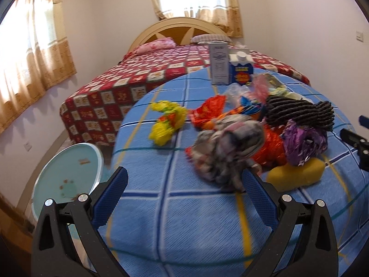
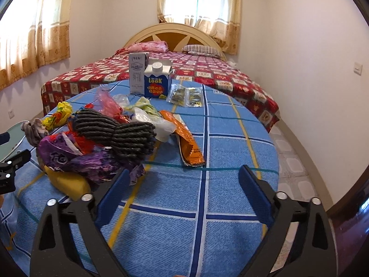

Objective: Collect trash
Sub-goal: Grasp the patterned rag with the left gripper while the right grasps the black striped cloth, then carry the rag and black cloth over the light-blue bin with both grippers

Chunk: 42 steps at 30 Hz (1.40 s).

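- Our left black two-finger gripper with blue ribbed pads (image 1: 184, 180) points forward and down, its jaws spread wide, nothing pressed between the pads.
- Its right-hand blue pad (image 1: 258, 191) sits just in front of blurred clutter; whether it touches we cannot tell.
- Our right black two-finger gripper with blue ribbed pads (image 2: 184, 180) tilts downward too, jaws standing wide and empty.
- Each gripper shows at the edge of the other's view: the right one's black frame at the right edge of the left wrist view, the left one's at the left edge of the right wrist view.
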Each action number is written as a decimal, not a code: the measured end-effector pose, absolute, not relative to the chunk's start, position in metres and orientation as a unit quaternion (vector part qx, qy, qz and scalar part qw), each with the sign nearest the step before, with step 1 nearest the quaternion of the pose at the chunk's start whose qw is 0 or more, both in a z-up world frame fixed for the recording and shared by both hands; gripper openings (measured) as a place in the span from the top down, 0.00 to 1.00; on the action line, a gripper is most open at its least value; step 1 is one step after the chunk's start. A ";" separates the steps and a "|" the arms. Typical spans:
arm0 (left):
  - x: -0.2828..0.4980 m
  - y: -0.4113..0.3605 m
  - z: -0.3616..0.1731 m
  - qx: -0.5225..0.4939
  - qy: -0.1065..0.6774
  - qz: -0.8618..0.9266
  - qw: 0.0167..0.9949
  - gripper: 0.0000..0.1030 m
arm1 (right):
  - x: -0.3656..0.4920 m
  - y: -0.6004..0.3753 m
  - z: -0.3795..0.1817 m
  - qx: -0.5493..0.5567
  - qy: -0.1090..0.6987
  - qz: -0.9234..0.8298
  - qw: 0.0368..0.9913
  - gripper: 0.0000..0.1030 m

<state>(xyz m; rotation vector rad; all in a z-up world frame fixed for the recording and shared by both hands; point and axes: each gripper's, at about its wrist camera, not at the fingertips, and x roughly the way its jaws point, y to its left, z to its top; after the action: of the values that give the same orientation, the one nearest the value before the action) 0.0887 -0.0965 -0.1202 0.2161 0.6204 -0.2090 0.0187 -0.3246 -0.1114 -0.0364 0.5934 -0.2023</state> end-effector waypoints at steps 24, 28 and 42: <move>0.084 -0.067 -0.089 0.101 0.314 -0.128 0.935 0.78 | 0.036 -0.326 -0.089 0.022 0.252 -0.066 0.965 0.22; 0.084 -0.051 -0.092 0.100 0.328 -0.114 0.932 0.78 | 0.057 -0.317 -0.099 0.028 0.276 -0.037 0.960 0.40; 0.084 -0.003 -0.081 0.090 0.325 -0.057 0.940 0.77 | 0.053 -0.293 -0.069 0.013 0.242 0.033 0.970 0.92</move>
<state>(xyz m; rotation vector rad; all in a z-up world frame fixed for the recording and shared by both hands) 0.0839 -0.0031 -0.0806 0.1833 0.6635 -0.1168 0.0530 -0.2932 -0.0692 0.0256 0.4889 0.0667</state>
